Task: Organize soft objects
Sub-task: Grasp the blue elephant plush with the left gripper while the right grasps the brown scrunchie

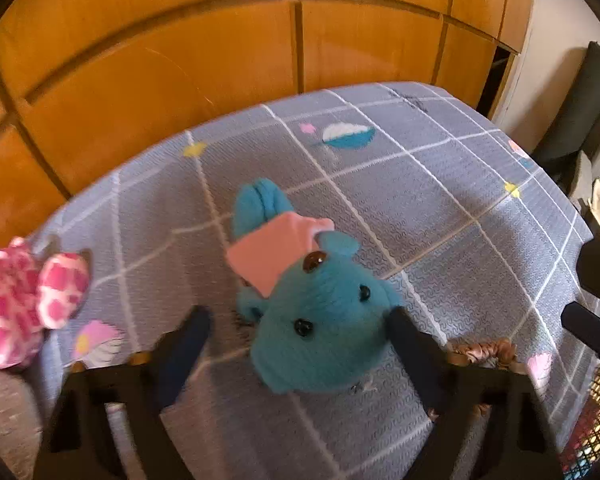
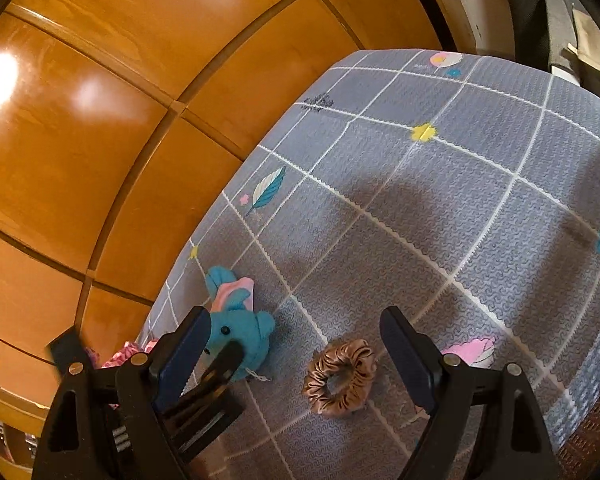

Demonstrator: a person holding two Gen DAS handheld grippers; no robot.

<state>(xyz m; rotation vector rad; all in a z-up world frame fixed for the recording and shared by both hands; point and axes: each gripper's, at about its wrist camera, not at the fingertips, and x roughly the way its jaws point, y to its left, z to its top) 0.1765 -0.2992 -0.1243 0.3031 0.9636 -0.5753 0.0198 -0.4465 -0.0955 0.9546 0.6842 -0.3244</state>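
At the far left of the left wrist view, a pink-and-white patterned plush [image 1: 24, 304] is lying at the edge of the tabletop [image 1: 440, 208], which is wearing a grey cloth with a white grid and small feather and flower prints. Moving right, the blue stuffed toy [image 1: 320, 320] is lying on that cloth with its face turned up toward the camera and a pink flap across its body (the flap is partly hiding one side). The left gripper [image 1: 300, 320] is hanging over it with its fingers [image 1: 188, 340] spread wide, one on each side of the toy's head; the right-hand finger is sitting right against the head, though whether it is actually touching is hard to tell. Further right, a brown satin scrunchie [image 1: 484, 350] is peeking out behind that finger.

In the right wrist view, the blue stuffed toy [image 2: 236, 336] is showing at the left, partly behind the left finger. The scrunchie [image 2: 340, 378] is lying flat on the cloth between the spread fingers [image 2: 408, 356] of the right gripper [image 2: 296, 350], which is hovering above it without touching. Glossy wooden cabinet doors [image 2: 100, 140] are standing behind the tabletop [image 2: 480, 160].
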